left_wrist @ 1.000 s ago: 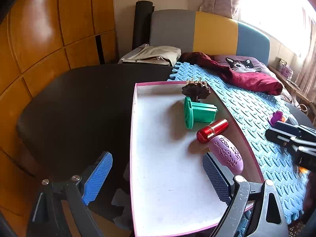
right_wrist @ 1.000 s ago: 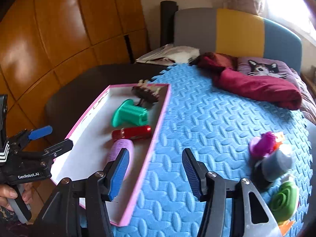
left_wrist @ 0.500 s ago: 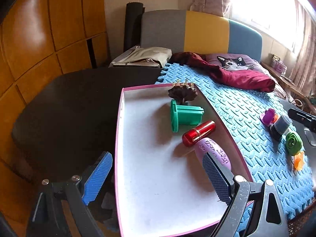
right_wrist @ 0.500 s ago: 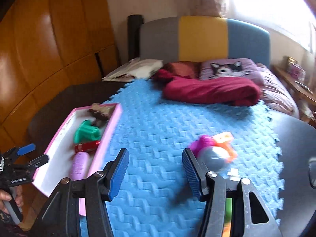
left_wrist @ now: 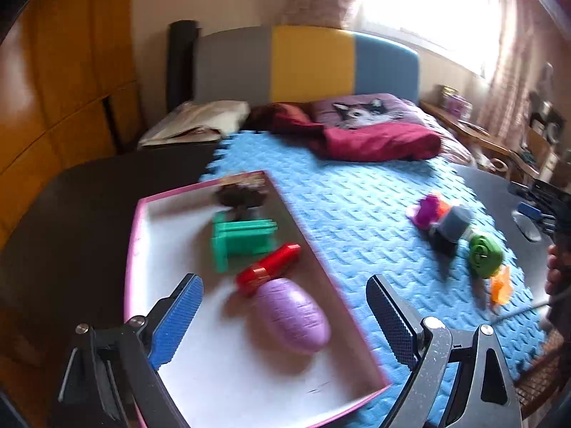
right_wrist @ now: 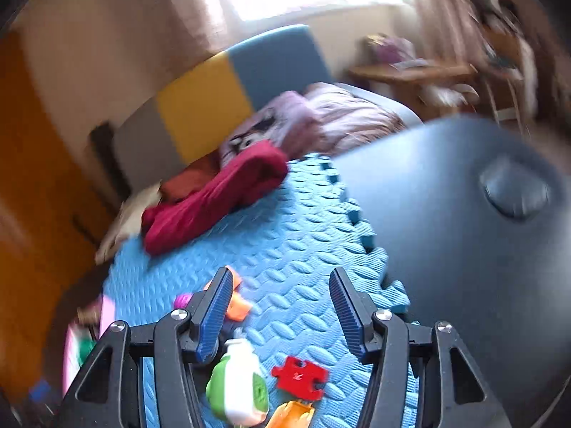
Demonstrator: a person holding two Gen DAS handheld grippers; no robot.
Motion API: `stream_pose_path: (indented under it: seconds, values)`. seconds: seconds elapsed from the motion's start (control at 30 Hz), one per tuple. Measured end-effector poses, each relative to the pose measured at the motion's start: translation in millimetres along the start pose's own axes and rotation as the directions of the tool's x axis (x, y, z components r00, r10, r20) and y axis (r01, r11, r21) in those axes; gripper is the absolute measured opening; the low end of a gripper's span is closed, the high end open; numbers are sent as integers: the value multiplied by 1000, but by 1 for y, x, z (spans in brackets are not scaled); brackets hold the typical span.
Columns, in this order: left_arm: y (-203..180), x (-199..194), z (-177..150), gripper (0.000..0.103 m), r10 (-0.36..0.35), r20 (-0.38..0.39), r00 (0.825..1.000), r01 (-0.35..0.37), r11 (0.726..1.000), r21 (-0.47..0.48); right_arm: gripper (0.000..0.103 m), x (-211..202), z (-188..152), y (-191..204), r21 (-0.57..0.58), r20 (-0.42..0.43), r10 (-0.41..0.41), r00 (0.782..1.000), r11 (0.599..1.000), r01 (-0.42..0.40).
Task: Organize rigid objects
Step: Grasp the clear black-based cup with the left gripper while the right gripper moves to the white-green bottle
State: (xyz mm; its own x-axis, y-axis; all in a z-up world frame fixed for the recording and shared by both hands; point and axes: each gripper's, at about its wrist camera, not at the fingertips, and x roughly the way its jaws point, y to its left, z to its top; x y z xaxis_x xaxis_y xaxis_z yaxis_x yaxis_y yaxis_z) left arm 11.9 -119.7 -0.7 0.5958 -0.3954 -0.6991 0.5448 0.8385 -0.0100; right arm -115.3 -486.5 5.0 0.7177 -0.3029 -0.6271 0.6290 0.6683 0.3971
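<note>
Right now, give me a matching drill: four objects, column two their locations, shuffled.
Things:
1. purple egg-shaped piece
2. red puzzle piece
3. dark red blanket
4. green spiral piece

Places:
A. far end of the blue foam mat, by the cat pillow
B. inside the pink-rimmed tray
C. on the mat, below the right gripper
D. on the mat beside the grey block

Pairs: 1-B, 2-C, 3-A, 4-D

Pink tray (right_wrist: 107, 312) blurred, mostly hidden behind right gripper (right_wrist: 278, 308).
</note>
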Motion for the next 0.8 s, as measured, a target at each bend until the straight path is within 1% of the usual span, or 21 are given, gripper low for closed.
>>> stream_pose_path:
  seconds: [0.13,0.2,0.27,0.33,0.43,0.53,0.7,0.8]
  values:
    - [-35,14,9,93,-66,-9,998,66,996,57,57,3,0,-9,51,-17,17,1000,999,-16]
    - [-53,22,14,93,-83,-11,996,84,992,93,57,2,0,-8,45,-22,22,1000,999,-21]
    - [-70,32,19,89,-109,-14,994,109,987,119,57,2,-1,-6,34,-27,26,999,999,-25]
    - [-83,40,24,86,-137,-24,990,139,982,129,57,4,-2,-3,27,-37,32,999,999,-31]
    - [-107,52,32,85,-192,-32,981,194,971,142,57,6,-3,-3,28,-44,37,998,999,-36]
    - [-131,68,38,85,-216,-51,975,222,960,172,57,5,-3,-6,47,-43,52,998,998,-50]
    - [-162,87,47,85,-256,-79,964,266,945,188,57,4,-2,-10,77,-42,69,997,995,-65]
    - [-173,102,49,85,-262,-103,960,277,945,176,57,5,-1,-10,84,-49,76,996,994,-71]
